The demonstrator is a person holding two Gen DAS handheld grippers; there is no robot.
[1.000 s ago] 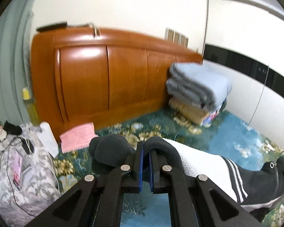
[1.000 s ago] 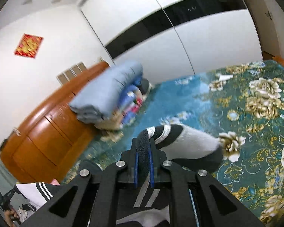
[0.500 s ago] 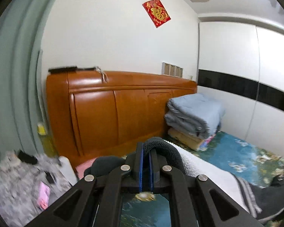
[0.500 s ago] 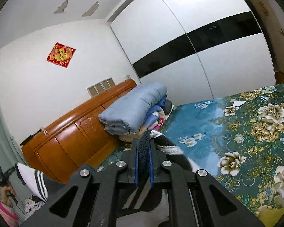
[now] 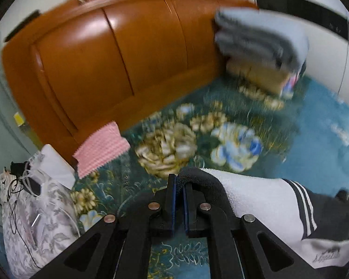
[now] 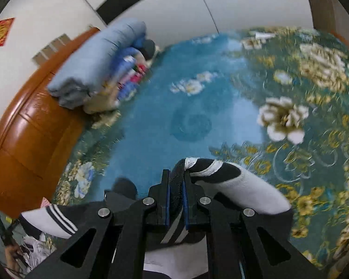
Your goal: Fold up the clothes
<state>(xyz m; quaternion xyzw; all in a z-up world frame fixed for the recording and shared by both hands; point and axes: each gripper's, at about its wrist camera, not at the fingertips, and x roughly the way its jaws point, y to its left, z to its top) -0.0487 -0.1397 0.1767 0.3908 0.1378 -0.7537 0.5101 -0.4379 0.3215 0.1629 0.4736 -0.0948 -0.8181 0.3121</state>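
Both the left gripper [image 5: 179, 186] and the right gripper [image 6: 176, 179] clamp the black-and-white sweater [image 5: 263, 200], stretched above the bed [image 6: 197, 107] near the headboard [image 5: 118, 46]; it isn't lying folded.

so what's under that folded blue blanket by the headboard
The blue blanket tops a stack: colourful folded bedding beneath it, a tan layer at the bottom, resting on the floral bedspread. The stack's covered inner layers cannot be seen.

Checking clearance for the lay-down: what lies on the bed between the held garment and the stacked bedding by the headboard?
Only bare floral bedspread between the black-and-white garment and the folded blue quilt stack, in the right wrist view.
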